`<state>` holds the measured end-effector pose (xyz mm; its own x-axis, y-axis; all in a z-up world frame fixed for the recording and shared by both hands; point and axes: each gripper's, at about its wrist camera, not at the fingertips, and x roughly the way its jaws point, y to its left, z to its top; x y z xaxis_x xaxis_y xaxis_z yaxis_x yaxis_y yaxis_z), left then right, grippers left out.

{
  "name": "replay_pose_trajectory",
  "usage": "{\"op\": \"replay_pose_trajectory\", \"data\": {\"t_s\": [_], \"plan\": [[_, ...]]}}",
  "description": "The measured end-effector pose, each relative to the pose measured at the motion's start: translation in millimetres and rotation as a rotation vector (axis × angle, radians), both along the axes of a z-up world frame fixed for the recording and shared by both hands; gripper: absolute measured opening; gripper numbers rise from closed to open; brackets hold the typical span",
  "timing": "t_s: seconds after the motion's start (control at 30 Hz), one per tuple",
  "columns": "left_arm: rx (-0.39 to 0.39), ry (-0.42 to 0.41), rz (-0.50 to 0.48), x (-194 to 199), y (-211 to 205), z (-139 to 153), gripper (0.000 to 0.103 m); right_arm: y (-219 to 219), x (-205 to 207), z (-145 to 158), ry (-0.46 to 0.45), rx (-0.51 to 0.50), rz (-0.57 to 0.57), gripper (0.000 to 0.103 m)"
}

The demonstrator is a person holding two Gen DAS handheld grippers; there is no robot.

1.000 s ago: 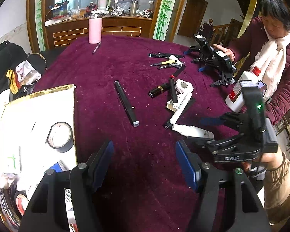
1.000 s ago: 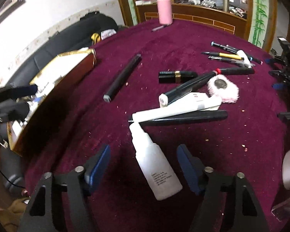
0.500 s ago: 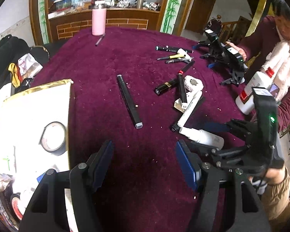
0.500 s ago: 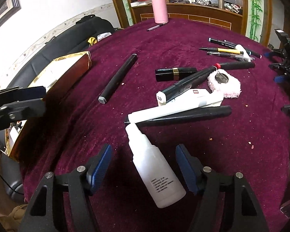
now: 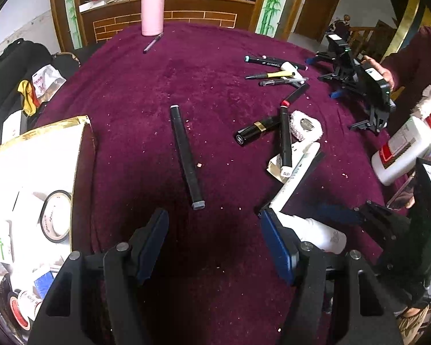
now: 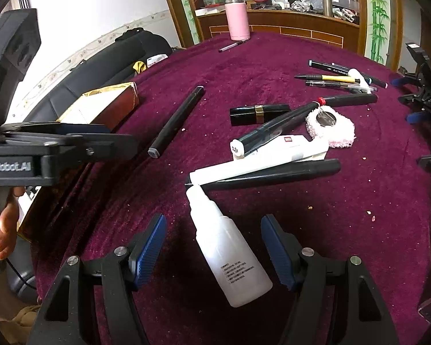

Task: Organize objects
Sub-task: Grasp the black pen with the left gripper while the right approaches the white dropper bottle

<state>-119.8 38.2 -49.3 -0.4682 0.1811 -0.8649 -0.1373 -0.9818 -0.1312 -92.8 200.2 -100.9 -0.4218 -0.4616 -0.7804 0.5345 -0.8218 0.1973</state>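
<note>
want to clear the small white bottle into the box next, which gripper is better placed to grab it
Right. The right gripper is open with the white bottle lying between its fingers. The left gripper is open over bare cloth, the bottle beside its right finger.

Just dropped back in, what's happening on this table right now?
A person with a gripper in each hand is tidying scattered pens and cosmetics on a maroon tablecloth. The right gripper, jaws open, straddles a white squeeze bottle lying flat but is not gripping it. The left gripper, also open and empty, hovers just short of a long black marker. An open box holding tape rolls sits at the left. Nothing is held yet.
</note>
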Motion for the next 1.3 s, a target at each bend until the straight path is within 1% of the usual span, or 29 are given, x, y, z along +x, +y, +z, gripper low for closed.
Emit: {"op": "replay_pose_trajectory", "data": {"t_s": [0.23,0.3,0.4,0.47,0.57,0.73,0.87,0.93,1.0,1.07,1.1,1.23,1.3], "plan": [[-0.008,-0.051,0.094,-27,-2,-8,0.066,5,-3,-1,-0.008,-0.048,0.004,0.074],[-0.019,-0.057,0.102,-36,1,-11,0.066,6,-3,-1,-0.008,-0.05,0.001,0.074],[-0.05,-0.077,0.118,-53,6,-22,0.066,10,-2,2,-0.001,-0.065,-0.003,0.074],[-0.056,-0.103,0.132,-63,8,-31,0.066,12,-2,3,0.002,-0.073,-0.009,0.077],[-0.066,-0.123,0.151,-74,7,-40,0.066,15,-3,4,0.002,-0.082,-0.024,0.077],[-0.087,-0.127,0.168,-87,4,-49,0.066,16,-3,5,0.002,-0.086,-0.024,0.078],[-0.139,-0.107,0.168,-98,8,-53,0.066,15,-3,5,0.004,-0.084,-0.021,0.078],[-0.141,-0.1,0.17,-101,9,-54,0.065,16,-3,5,0.005,-0.083,-0.021,0.078],[-0.144,-0.086,0.169,-100,10,-53,0.061,16,-3,5,0.007,-0.081,-0.02,0.078],[-0.156,-0.072,0.165,-98,11,-53,0.052,15,-2,5,0.009,-0.078,-0.015,0.078],[-0.162,-0.066,0.164,-97,12,-52,0.051,15,-2,5,0.01,-0.075,-0.014,0.078],[-0.204,-0.046,0.163,-92,12,-51,0.032,14,-1,5,0.014,-0.068,-0.009,0.078],[-0.24,-0.038,0.153,-88,14,-50,0.025,14,0,5,0.014,-0.069,-0.009,0.078]]}}
